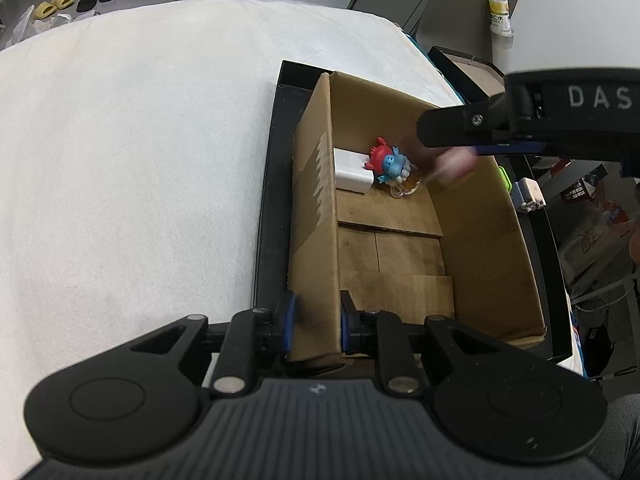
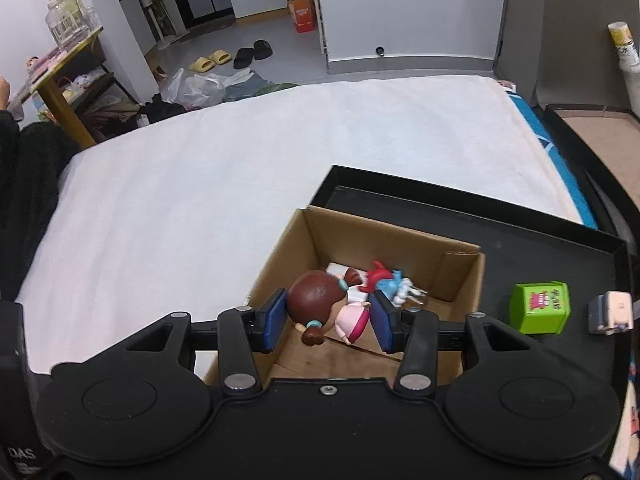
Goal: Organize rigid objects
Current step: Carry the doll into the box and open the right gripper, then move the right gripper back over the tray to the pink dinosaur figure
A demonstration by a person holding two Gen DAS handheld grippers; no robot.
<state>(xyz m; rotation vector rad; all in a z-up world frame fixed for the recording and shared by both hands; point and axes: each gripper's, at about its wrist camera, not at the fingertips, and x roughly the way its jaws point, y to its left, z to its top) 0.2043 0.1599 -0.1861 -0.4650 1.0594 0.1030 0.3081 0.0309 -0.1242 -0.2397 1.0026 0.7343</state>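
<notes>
Left gripper [image 1: 316,324] has its fingers clamped on the near wall of the cardboard box [image 1: 480,240], which sits in a black tray [image 2: 560,248] on the white bed [image 2: 240,160]. Right gripper [image 2: 328,318] is over the box with a brown-haired doll [image 2: 320,300] between its fingers; can't tell if the pads actually press it. A red-and-blue toy [image 1: 388,162] and white block [image 1: 352,174] lie inside.

I am in a lived-in home room: yellow and black slippers [image 2: 234,57] lie on the grey tiled floor [image 2: 272,24], a glass jar [image 2: 66,20] stands on a cluttered yellow-legged side table [image 2: 60,80], and crumpled plastic bags [image 2: 196,86] sit nearby.
</notes>
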